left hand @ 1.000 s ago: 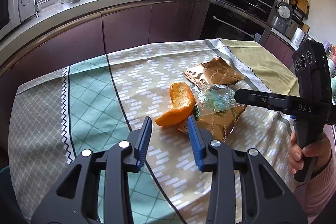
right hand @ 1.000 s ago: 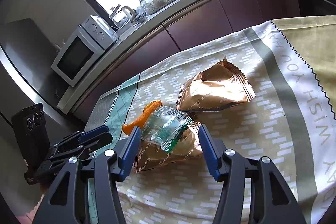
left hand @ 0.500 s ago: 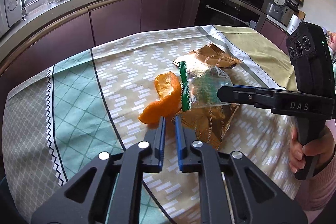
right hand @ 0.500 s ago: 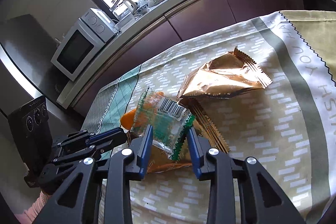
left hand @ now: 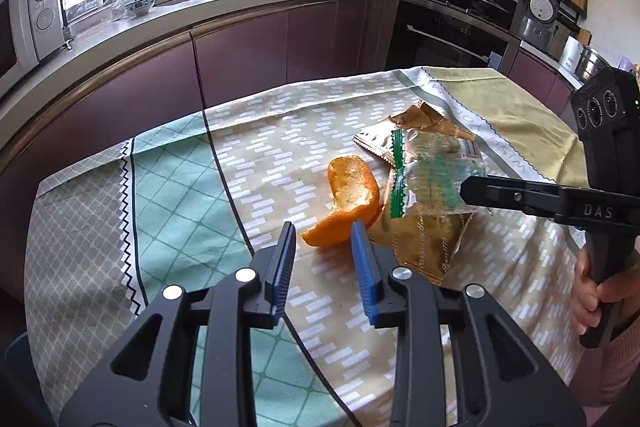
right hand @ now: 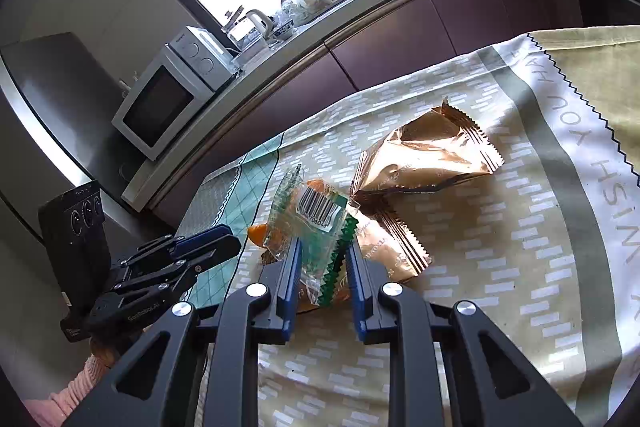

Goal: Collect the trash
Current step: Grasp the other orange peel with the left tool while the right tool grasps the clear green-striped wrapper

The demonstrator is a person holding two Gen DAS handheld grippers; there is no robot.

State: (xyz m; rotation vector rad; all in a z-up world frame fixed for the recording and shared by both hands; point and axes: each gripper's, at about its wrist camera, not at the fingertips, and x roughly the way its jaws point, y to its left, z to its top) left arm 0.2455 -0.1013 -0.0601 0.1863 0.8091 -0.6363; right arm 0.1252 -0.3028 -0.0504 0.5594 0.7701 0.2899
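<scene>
Over the cloth-covered table (left hand: 256, 155), the right hand-held gripper (right hand: 322, 259) is closing its jaws on the clear green-edged wrapper (right hand: 316, 227), lifting it above the gold packets (right hand: 424, 155), while the left hand-held gripper (left hand: 322, 241) is opening, empty, before the orange peel (left hand: 348, 203).

We read "DAS" in pale capitals on right gripper (left hand: 464, 189), on its black arm. Left gripper (right hand: 236, 245) carries small "GenRobot.AI" on side. Tablecloth (right hand: 520, 227) border shows large white letters "WISH YOU HA", cut off at edge. Clear green-edged wrapper (right hand: 316, 227) bears barcode, digits too small. Gold wrapper (left hand: 424, 247) has script lettering, not legible.
</scene>
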